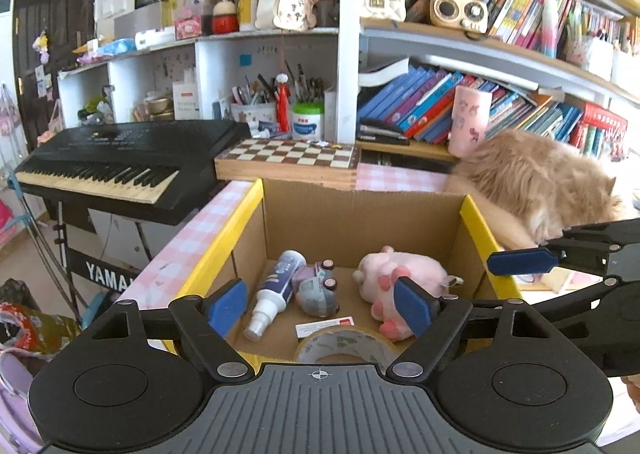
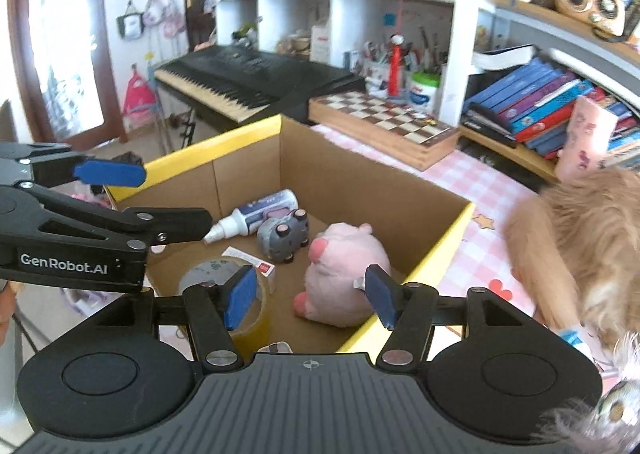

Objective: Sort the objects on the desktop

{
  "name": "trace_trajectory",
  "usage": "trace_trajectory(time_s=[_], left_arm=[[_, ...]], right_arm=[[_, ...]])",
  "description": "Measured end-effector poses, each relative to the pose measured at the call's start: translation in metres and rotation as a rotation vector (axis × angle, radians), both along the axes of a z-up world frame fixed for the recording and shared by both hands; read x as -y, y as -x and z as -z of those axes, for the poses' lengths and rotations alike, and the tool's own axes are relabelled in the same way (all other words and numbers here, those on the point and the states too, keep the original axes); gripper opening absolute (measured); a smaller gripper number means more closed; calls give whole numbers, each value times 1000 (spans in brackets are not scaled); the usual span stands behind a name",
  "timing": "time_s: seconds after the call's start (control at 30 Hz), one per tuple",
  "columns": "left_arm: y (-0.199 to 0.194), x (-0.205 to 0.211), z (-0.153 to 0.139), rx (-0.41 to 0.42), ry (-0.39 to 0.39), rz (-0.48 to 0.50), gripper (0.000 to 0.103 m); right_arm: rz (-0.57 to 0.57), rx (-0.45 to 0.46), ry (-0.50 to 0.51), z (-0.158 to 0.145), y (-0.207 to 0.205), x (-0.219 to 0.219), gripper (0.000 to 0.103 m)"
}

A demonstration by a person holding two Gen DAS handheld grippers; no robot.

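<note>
Cardboard box with yellow-taped rims stands on the pink checked table, its far wall toward the chessboard. Inside lie a pink plush, a grey toy car and spray bottle toward the far wall, and a tape roll at the near wall. Left gripper and right gripper hover above the box, jaws apart, holding nothing.

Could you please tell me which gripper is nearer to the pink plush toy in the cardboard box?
Right. The right gripper hovers just above the pink plush toy, jaws open around nothing. The left gripper hangs further left, over the tape roll.
</note>
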State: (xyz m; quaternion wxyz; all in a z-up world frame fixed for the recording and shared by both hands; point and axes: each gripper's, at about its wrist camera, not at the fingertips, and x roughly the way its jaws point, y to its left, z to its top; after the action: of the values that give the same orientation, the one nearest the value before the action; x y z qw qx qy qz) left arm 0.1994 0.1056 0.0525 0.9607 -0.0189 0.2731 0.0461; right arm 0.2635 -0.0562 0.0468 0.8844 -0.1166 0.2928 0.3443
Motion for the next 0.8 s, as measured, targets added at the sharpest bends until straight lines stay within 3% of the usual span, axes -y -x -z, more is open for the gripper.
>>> trace_trajectory(time_s=[0.33, 0.57, 0.8], left_arm=[[40, 1, -3, 26, -2, 26, 84], [74, -1, 0, 13, 7, 35, 84], [106, 1, 4, -6, 7, 65, 84]], right_arm=[[107, 9, -43, -7, 37, 14, 59], [215, 46, -57, -10, 75, 22, 62], [254, 61, -49, -8, 119, 26, 63]])
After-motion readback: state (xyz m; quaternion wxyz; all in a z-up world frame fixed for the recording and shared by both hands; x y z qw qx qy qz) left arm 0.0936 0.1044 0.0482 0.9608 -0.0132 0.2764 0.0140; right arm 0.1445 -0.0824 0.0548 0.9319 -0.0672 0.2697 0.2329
